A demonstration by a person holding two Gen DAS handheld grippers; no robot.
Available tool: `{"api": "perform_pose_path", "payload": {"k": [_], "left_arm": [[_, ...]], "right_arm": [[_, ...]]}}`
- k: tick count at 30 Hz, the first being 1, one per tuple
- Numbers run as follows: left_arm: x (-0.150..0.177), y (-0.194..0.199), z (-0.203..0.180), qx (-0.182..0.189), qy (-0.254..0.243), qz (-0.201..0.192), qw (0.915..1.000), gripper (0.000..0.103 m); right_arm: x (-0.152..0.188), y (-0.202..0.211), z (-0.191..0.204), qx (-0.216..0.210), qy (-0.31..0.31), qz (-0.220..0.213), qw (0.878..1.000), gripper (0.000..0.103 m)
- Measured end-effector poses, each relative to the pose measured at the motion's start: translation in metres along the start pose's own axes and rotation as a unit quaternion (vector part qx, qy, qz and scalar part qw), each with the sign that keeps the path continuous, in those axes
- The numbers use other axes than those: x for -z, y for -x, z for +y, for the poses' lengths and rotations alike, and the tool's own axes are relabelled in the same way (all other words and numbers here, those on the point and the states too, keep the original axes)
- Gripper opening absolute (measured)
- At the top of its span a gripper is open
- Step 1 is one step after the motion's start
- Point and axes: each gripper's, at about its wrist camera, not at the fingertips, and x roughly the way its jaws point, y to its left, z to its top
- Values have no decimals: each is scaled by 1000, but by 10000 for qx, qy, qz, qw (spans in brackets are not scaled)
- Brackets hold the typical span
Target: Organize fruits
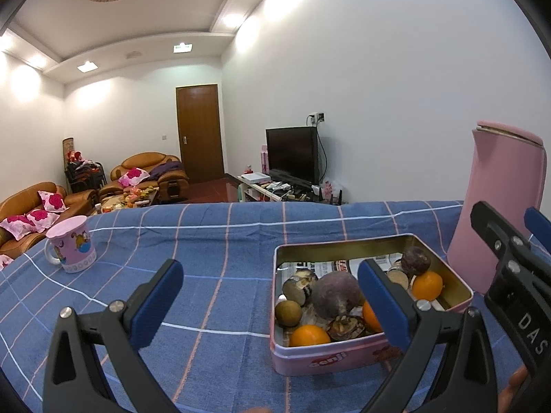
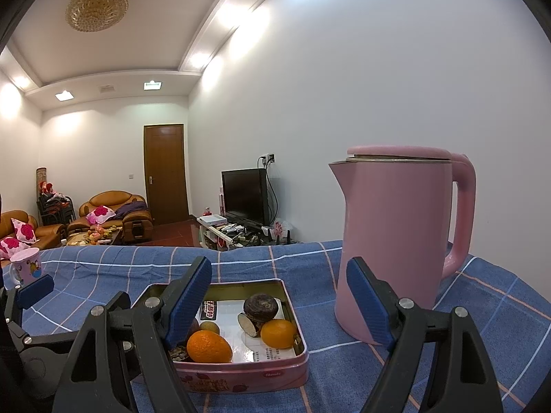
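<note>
A pink tin box (image 1: 327, 358) (image 2: 241, 378) rests on the blue checked cloth. It holds oranges (image 1: 308, 335) (image 2: 208, 346), a big purple tuber (image 1: 335, 292), a small brown-green fruit (image 1: 288, 313), dark round fruits (image 1: 415, 261) (image 2: 260, 306) and cut root pieces (image 1: 296, 289). My left gripper (image 1: 272, 292) stands open, hovering left of and in front of the tin, its right finger overlapping the tin's near side. My right gripper (image 2: 279, 301) is open too, nothing between its pads, with its left finger over the tin's left part. The right gripper also shows in the left wrist view at the right edge (image 1: 509, 241).
A tall pink kettle (image 2: 396, 241) (image 1: 499, 206) stands right of the tin. A pink cartoon mug (image 1: 70, 244) (image 2: 26, 266) sits at the far left of the cloth (image 1: 206, 241). Beyond the table edge lie sofas, a television and a door.
</note>
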Motion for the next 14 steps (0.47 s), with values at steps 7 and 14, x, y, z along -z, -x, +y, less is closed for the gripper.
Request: {"api": "perform_pose_path", "payload": {"k": [7,14], "left_arm": [[0,-3,3,27,113,82,9999,103],[1,-3,2,49,63,15,10000,103]], "right_arm": [[0,0,0,2,13,10,10000,82],[1,1,1,24,9,13,10000,82]]}}
